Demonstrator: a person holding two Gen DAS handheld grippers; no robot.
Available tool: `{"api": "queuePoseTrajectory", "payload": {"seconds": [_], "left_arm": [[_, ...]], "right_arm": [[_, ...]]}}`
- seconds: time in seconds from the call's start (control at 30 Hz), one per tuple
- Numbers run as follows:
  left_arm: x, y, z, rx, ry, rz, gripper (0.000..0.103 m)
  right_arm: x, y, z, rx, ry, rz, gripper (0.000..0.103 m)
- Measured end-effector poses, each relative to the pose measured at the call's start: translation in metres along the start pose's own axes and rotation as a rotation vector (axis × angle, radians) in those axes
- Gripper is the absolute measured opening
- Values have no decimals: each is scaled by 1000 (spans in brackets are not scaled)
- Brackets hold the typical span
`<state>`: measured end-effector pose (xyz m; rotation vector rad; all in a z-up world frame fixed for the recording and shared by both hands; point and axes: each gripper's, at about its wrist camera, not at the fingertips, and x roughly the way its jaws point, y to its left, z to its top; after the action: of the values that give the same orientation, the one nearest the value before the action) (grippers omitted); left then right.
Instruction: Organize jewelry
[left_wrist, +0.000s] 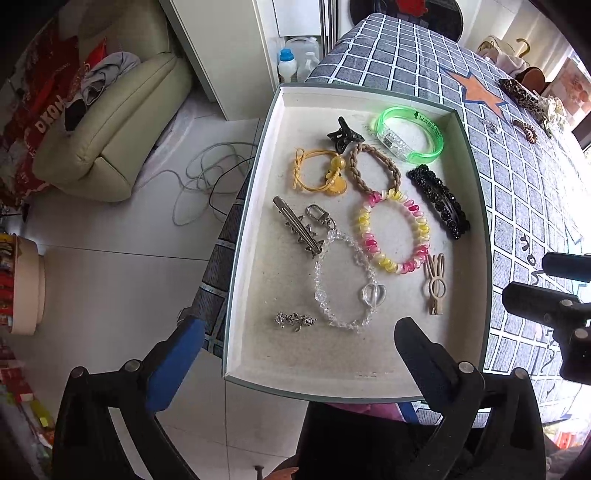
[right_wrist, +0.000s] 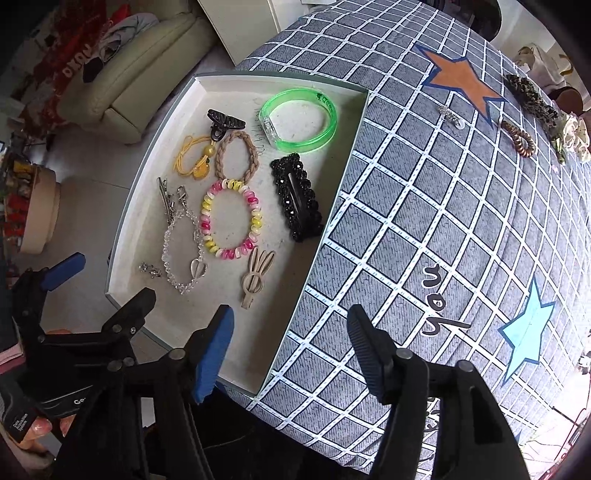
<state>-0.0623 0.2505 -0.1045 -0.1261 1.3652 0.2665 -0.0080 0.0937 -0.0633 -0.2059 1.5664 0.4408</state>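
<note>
From the left wrist camera, the left gripper (left_wrist: 299, 341) is hanging with its jaws wide apart and nothing between them. One finger has a blue pad (left_wrist: 177, 363) out over the floor, and the black finger (left_wrist: 424, 354) is sitting over the near end of the tray (left_wrist: 258, 332). The tray is lying on the checked cloth (left_wrist: 524, 206) at the table's edge. Inside it, a green bangle (left_wrist: 410, 134) is lying at the far end; it has dark writing on it that is too small to read. Beside it a black claw clip (left_wrist: 343, 134) is sitting. A yellow hair tie (left_wrist: 319, 171) and a braided tan hair tie (left_wrist: 375, 168) are lying near each other. A pink and yellow coil bracelet (left_wrist: 393, 232) is touching the tan one. A black beaded clip (left_wrist: 439, 201) is lying by the right wall. A clear bead bracelet (left_wrist: 345, 280) with a heart is lying nearer, next to a silver clip (left_wrist: 297, 227), a small silver brooch (left_wrist: 295, 319) and a tan bunny clip (left_wrist: 435, 284). On the red cloth (left_wrist: 40, 107) over the sofa, some white letters are showing, but they cannot be made out.

From the right wrist camera, the right gripper (right_wrist: 290, 349) is also hanging wide apart and holding nothing, over the tray's near right corner (right_wrist: 258, 387). The cloth (right_wrist: 443, 192) is showing the word "you" (right_wrist: 441, 304), an orange star (right_wrist: 458, 83) and a light blue star (right_wrist: 528, 328). A brown coil hair tie (right_wrist: 519, 138) and a leopard-print clip (right_wrist: 532, 98) are lying far off on the cloth.
</note>
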Motion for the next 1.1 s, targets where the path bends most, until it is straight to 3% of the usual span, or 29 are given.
{"api": "queuePoseTrajectory", "payload": {"seconds": [0.17,0.6,0.9,1.1], "left_arm": [[-25,2,5,7,-26,-27,103],[-90,12,22,14,-100,-11,103],[-113,24,26,-43,-109,20,103],[-121,26,28,-47,-120,33,103]], "right_arm": [[-23,3,2,-14,-34,-16,82],[-96,19,6,-64,-172,-80,86],[-129,24,3,-42,-253,-151,87],[-135,22,1,-25,-262,-154,87]]}}
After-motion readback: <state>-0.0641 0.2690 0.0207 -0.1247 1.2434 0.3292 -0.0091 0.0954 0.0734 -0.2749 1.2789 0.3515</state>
